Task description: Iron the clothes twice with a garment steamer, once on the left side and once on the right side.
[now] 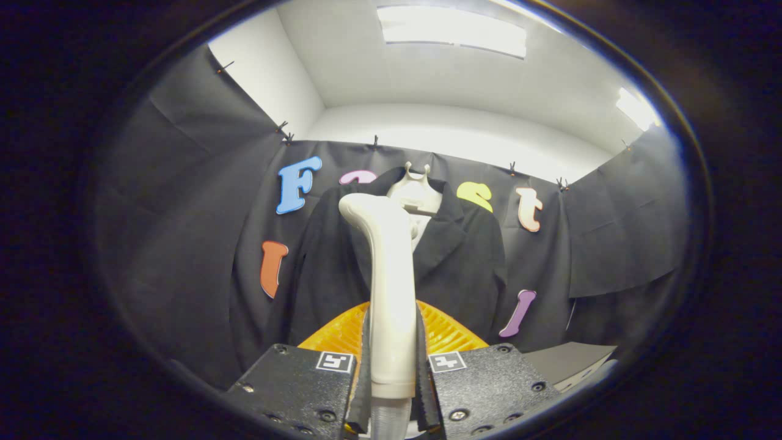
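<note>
My gripper (393,360) is shut on the handle of a pale cream garment steamer (390,275), both fingers pressing its sides. The steamer stands upright between the fingers, its head bent to the left at the top, and a ribbed hose leaves its base below. Beyond it hangs a dark jacket (464,263) on a white hanger (415,189), with a white shirt showing at the collar. The steamer's head sits in front of the jacket's left lapel; whether it touches the cloth I cannot tell.
An orange ribbed piece (449,333) shows just behind the fingers, below the jacket. A grey flat surface (574,360) lies low to the right. Black cloth walls close the booth on three sides, with white wall and ceiling lights above.
</note>
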A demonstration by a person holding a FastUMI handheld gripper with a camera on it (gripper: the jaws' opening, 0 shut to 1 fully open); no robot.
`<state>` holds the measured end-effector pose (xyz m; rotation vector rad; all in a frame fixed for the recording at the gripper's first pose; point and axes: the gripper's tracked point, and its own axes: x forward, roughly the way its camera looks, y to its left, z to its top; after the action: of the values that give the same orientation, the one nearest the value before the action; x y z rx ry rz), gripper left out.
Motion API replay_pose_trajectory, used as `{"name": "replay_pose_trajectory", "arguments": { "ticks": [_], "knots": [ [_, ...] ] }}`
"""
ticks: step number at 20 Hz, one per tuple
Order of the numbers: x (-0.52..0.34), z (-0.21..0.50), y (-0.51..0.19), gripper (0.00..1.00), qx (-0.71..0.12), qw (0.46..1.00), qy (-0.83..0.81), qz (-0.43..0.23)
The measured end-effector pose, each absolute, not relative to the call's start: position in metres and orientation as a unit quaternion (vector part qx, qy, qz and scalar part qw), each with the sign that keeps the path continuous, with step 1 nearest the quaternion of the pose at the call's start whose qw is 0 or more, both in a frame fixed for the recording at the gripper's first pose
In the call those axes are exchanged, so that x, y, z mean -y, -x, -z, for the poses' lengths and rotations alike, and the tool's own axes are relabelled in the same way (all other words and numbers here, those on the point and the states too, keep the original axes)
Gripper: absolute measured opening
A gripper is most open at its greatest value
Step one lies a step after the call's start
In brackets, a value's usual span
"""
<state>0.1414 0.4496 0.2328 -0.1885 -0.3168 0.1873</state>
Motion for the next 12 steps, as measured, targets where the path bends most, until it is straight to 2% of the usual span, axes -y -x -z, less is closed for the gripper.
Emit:
{"name": "replay_pose_trajectory", "arguments": {
  "ticks": [5,12],
  "knots": [
    [-0.482,-0.275,-0.173,0.32,0.183,0.973,0.092,-0.104],
    [-0.507,-0.287,-0.206,0.32,0.19,0.969,0.111,-0.107]
  ]
}}
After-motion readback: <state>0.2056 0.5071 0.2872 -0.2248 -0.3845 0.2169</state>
